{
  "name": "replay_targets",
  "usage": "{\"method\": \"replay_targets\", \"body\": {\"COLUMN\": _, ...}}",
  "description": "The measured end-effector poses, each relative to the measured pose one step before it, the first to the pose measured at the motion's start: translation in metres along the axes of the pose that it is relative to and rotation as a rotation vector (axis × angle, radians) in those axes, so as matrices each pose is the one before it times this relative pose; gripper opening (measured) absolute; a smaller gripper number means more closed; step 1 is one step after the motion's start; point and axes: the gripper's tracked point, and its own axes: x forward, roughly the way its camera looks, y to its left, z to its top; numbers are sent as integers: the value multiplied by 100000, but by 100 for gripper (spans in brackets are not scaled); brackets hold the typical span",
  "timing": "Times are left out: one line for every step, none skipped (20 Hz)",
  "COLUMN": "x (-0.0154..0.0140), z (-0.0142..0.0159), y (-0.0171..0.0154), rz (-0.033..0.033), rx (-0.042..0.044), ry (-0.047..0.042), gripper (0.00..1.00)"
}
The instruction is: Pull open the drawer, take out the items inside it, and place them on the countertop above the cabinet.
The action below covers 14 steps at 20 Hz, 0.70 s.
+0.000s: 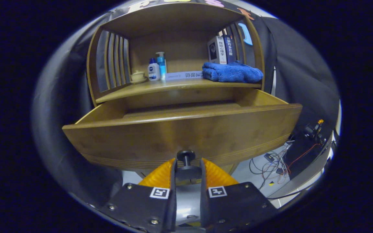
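1. Gripper: fingers closed in narrowly around the drawer knob. The knob's stem and base sit in the gap between the tips. Both fingers look pressed against the base, so it reads as a grip on the knob.
2. Drawer: pulled out from the cabinet, with its front panel directly ahead of the fingers. The top edge of the front and both side walls are visible.
3. Drawer interior: hidden behind the front panel from this low angle. Cannot tell what lies inside.
4. Countertop runs just above the open drawer, inside the cabinet's open shelf bay.
5. On the countertop, left group: a small lidded cup on a saucer, a white bottle beside it, and a blue pump bottle just behind that.
6. Middle: a white book lies flat, spine facing out.
7. Right: a folded blue towel lies at the shelf's front edge, with two upright books standing behind it against the slatted side.
8. Below and to the right of the drawer: loose cables on the floor.
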Motion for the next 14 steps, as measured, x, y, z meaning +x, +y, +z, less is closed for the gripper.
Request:
{"method": "replay_targets", "body": {"x": -189, "z": -299, "y": 129, "rz": -496, "rx": 478, "ry": -43, "gripper": 30}}
{"method": "replay_targets", "body": {"x": -187, "z": -19, "y": 43, "rz": -623, "rx": 625, "ry": -149, "gripper": 29}}
{"method": "replay_targets", "body": {"x": -73, "z": -94, "y": -53, "rz": -812, "rx": -84, "ry": 828, "gripper": 30}}
{"method": "replay_targets", "body": {"x": -260, "z": -178, "y": -34, "rz": -186, "rx": 656, "ry": 243, "gripper": 30}}
{"method": "replay_targets", "body": {"x": -95, "z": 52, "y": 55, "rz": 615, "rx": 1029, "ry": -401, "gripper": 30}}
{"method": "replay_targets", "body": {"x": 26, "z": 66, "y": 36, "rz": 813, "rx": 672, "ry": -1006, "gripper": 30}}
{"method": "replay_targets", "body": {"x": -9, "z": 66, "y": 5, "rz": 1209, "rx": 382, "ry": -652, "gripper": 30}}
{"method": "replay_targets", "body": {"x": -35, "z": 19, "y": 27, "rz": 795, "rx": -247, "ry": -1186, "gripper": 29}}
{"method": "replay_targets", "body": {"x": 74, "z": 29, "y": -100, "rz": 312, "rx": 41, "ry": -904, "gripper": 29}}
{"method": "replay_targets", "body": {"x": -96, "z": -26, "y": -27, "rz": 193, "rx": 502, "ry": -1012, "gripper": 30}}
{"method": "replay_targets", "body": {"x": -349, "z": -100, "y": 39, "rz": 179, "rx": 751, "ry": -636, "gripper": 32}}
{"method": "replay_targets", "body": {"x": 384, "z": 76, "y": -93, "rz": 24, "rx": 714, "ry": -908, "gripper": 35}}
{"method": "replay_targets", "body": {"x": 47, "z": 24, "y": 24, "rz": -59, "rx": 746, "ry": -1208, "gripper": 37}}
{"method": "replay_targets", "body": {"x": -17, "z": 45, "y": -3, "rz": -91, "rx": 1001, "ry": -1157, "gripper": 39}}
